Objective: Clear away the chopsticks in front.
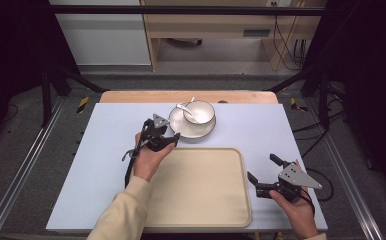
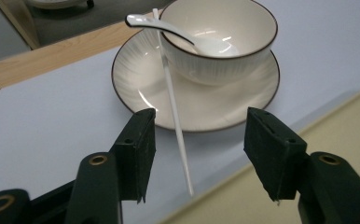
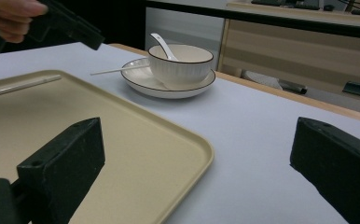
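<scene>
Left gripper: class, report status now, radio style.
Left gripper open, jaws either side of white chopstick leaning on plate. Right gripper open, idle beside tray. Nothing in the way.

Glossy ceramic bowl (image 2: 218,39) and plate (image 2: 141,79); matt plastic tray (image 1: 201,187).

Table (image 1: 106,150) w/ pale blue-grey top, light wood edge showing along far side. Grey floor (image 1: 216,80) beyond it. Black frame bars (image 1: 191,10) run across top & slant down at both sides. Wooden desk (image 1: 206,25) behind, white cabinet (image 1: 101,35) to its left. Black cables (image 1: 286,45) hang at desk's right. Surroundings dark at both edges; light even on table.
</scene>
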Available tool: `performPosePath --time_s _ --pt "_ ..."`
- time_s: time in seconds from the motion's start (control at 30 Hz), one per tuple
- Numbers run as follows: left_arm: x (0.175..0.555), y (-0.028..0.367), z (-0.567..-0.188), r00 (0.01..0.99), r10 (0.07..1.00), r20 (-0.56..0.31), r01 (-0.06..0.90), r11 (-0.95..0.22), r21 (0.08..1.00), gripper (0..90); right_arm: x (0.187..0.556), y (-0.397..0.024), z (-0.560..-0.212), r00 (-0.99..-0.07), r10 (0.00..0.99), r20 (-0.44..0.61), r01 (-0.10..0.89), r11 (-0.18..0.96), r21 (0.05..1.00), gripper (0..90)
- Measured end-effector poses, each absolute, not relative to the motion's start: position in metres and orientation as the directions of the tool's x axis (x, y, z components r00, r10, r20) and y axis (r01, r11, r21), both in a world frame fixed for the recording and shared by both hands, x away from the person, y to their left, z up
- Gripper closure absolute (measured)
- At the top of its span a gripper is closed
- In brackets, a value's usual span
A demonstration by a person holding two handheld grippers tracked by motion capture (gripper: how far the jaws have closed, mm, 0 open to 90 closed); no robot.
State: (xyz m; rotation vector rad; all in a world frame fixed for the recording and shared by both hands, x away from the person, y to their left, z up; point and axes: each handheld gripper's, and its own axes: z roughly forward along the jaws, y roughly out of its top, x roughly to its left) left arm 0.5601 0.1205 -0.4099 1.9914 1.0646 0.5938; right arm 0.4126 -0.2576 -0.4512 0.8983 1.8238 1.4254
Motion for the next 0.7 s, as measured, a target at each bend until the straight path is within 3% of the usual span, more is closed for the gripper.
performPosePath --time_s 0.27,0.7 --pt "0.599 0.108 -0.420 0.533 0.845 0.033 0.500 -0.347 0.793 51.7 0.413 -0.258 -0.451 -0.556 0.827 -0.078 0.126 0.176 0.976 3.1" --pt "0.614 0.102 -0.431 0.539 0.841 0.048 0.523 -0.379 0.764 60.7 0.413 -0.259 -0.452 -0.558 0.827 -0.075 0.132 0.177 0.975 3.2"
